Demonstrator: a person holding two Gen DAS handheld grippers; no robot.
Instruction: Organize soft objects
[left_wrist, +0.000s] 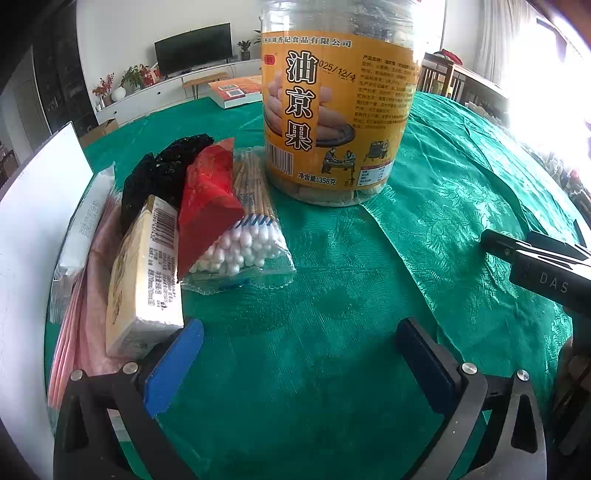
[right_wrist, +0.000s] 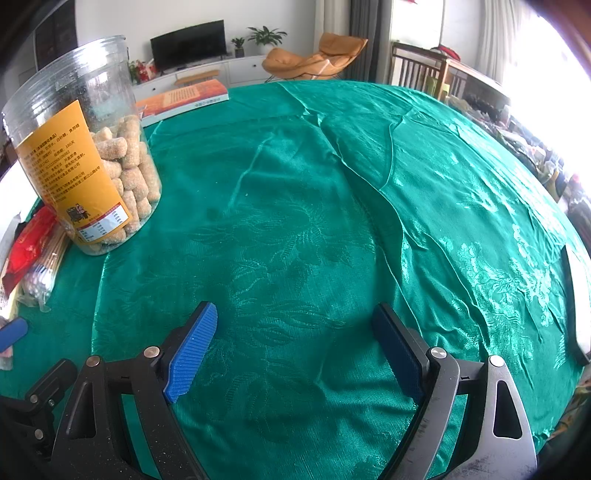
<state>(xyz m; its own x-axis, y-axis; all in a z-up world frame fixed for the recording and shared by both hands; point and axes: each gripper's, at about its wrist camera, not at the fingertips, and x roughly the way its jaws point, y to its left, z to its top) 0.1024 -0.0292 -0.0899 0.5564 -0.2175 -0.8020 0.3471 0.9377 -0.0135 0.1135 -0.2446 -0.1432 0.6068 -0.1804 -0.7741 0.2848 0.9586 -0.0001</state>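
Soft stuff sat bunched at the left edge of the table (left_wrist: 332, 369), which had a green cloth over it. In the left wrist view: bag of cotton swabs (left_wrist: 243, 236) lay flat, near end toward the camera; red packet (left_wrist: 210, 199) leaned on its left side, overlapping it; black knitted bundle (left_wrist: 162, 173) behind that; a wrapped tissue pack (left_wrist: 147, 280) stood on edge, nearest of the lot; pink plastic bag (left_wrist: 92, 295) and a white packet (left_wrist: 85, 225) further left, against a white board (left_wrist: 37, 229).

Snack jar (left_wrist: 332, 103) stood upright just right of the swabs, far end of the bag close to its base.

Left tool (left_wrist: 299, 354) was wide open, nothing between the pads, its left pad just beside the tissue pack's near corner; contact unclear.

Right tool (right_wrist: 295, 350) also open and empty, over bare cloth, well apart from the pile. Jar at far left in that view.

Book (right_wrist: 184, 99) lay at the far edge of the table.
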